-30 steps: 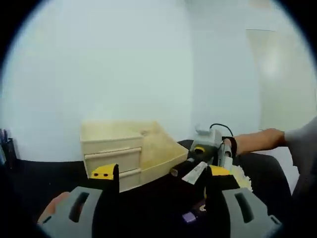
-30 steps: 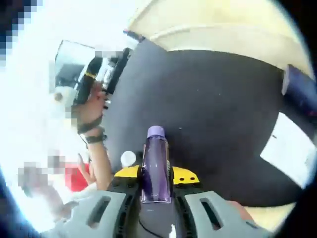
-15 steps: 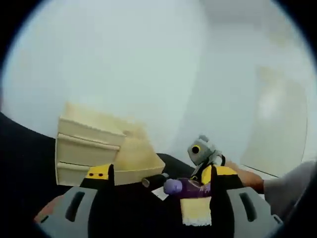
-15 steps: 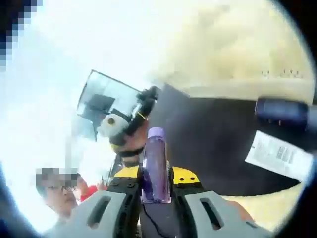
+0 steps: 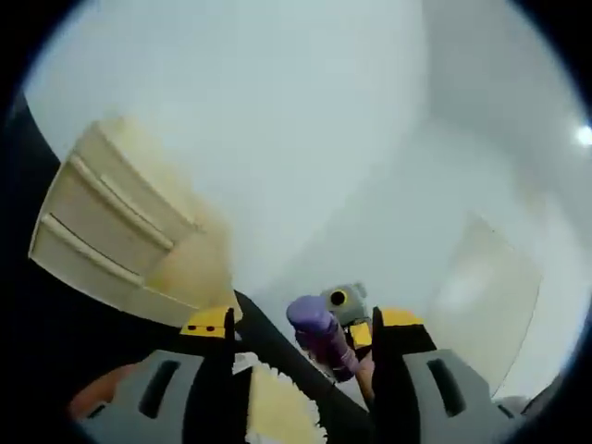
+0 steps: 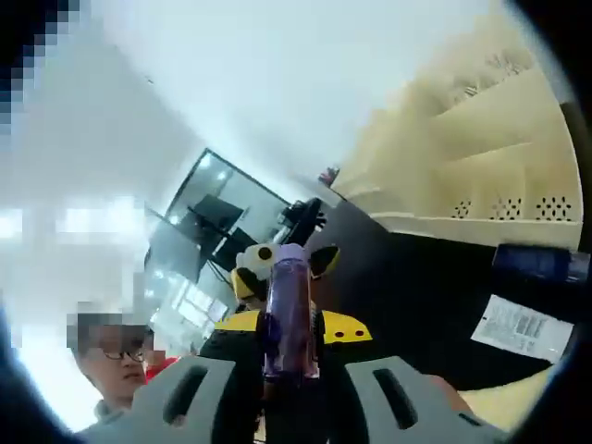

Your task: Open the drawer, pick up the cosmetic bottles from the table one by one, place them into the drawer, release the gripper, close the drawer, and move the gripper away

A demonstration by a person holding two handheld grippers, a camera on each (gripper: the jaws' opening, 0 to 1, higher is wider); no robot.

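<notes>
A purple cosmetic bottle (image 6: 291,305) with a lilac cap stands upright between the jaws of my right gripper (image 6: 291,326), which is shut on it. Just beyond the cap, the left gripper (image 6: 277,264) faces it with its yellow tips apart. In the left gripper view my left gripper (image 5: 302,321) is open, and the purple bottle (image 5: 319,335) hangs in front of the gap between its jaws, held by the right gripper (image 5: 344,326). The pale wooden drawer unit (image 5: 111,231) sits tilted at upper left and blurred. The same drawer unit (image 6: 462,157) fills the upper right of the right gripper view.
A dark blue bottle (image 6: 541,262) and a white printed packet (image 6: 518,326) lie on the black table (image 6: 416,296) at the right. A yellow fringed cloth (image 5: 277,407) lies below my left jaws. A person (image 6: 111,370) is at the lower left, before a dark glass panel (image 6: 208,222).
Both cameras have tilted upward and rolled. The right gripper has carried the purple bottle up off the table until it faces the left gripper closely. The left jaws stay apart.
</notes>
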